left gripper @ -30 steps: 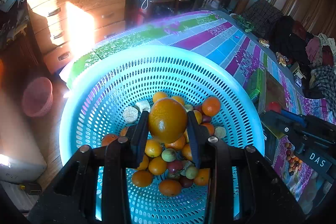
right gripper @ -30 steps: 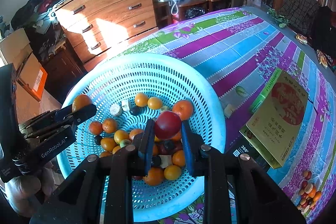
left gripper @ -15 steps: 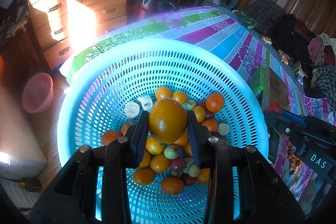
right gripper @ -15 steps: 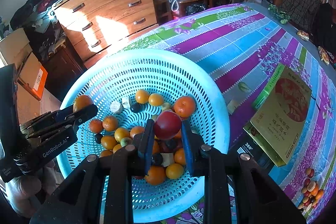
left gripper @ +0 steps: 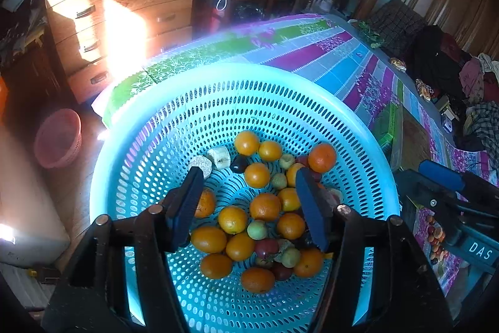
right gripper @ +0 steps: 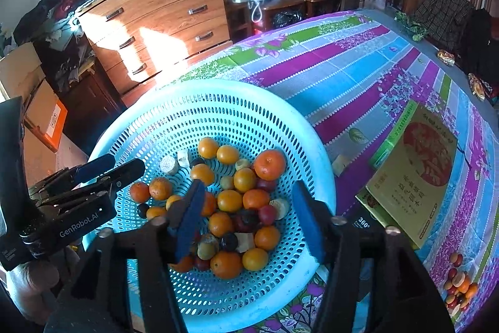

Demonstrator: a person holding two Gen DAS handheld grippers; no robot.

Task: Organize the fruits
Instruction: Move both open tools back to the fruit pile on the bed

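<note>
Over the blue basket (left gripper: pixel 368 177) at the bench's end: left gripper (left gripper: pixel 249 205) and right gripper (right gripper: pixel 246 214). Both have just been opening, jaws spread, nothing between them. Oranges (right gripper: pixel 269 165) heaped inside.

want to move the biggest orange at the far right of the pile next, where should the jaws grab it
Take the big orange across its round middle, coming down from above. It sits on the far right edge of the pile in the blue basket, top bare. One jaw can likely drop on its open far side; smaller fruit crowd its near side.
</note>
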